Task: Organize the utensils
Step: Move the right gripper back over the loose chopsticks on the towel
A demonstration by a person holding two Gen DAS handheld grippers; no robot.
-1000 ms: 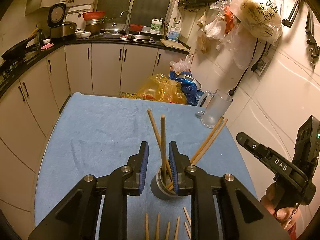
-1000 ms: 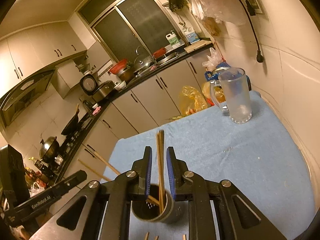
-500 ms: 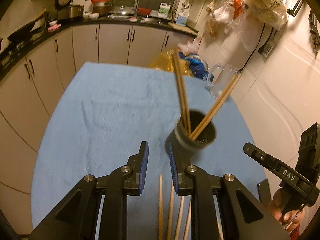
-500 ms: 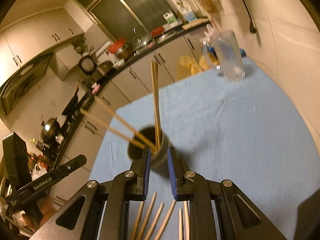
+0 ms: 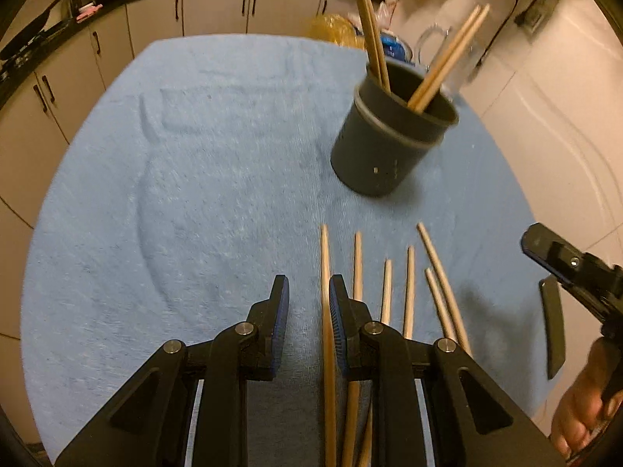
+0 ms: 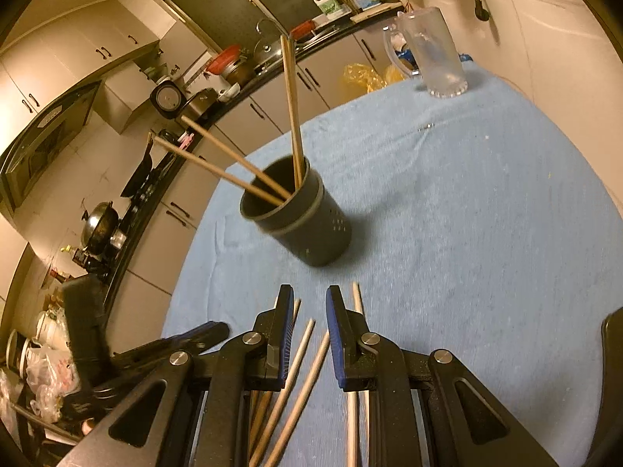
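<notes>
The left gripper [image 5: 307,299], black with blue pads, hovers low over the table with its jaws a narrow gap apart and nothing pinched; one long wooden chopstick [image 5: 326,311] lies on the cloth just inside its right-hand pad. The right gripper [image 6: 308,313], of the same make, likewise stands slightly parted and empty above the loose chopsticks [image 6: 300,354], two of which show through its gap. These bare wooden sticks lie roughly side by side on the near part of the light blue towel-covered table [image 5: 194,179]. Just beyond them stands a dark grey cylindrical utensil holder [image 5: 389,140], upright, with four chopsticks [image 6: 290,109] leaning in it, two to each side. Farther back, near the table's far corner by the tiled wall, sits a clear glass mug with a handle [image 6: 432,54]. Kitchen cabinets [image 5: 218,7] run behind.
</notes>
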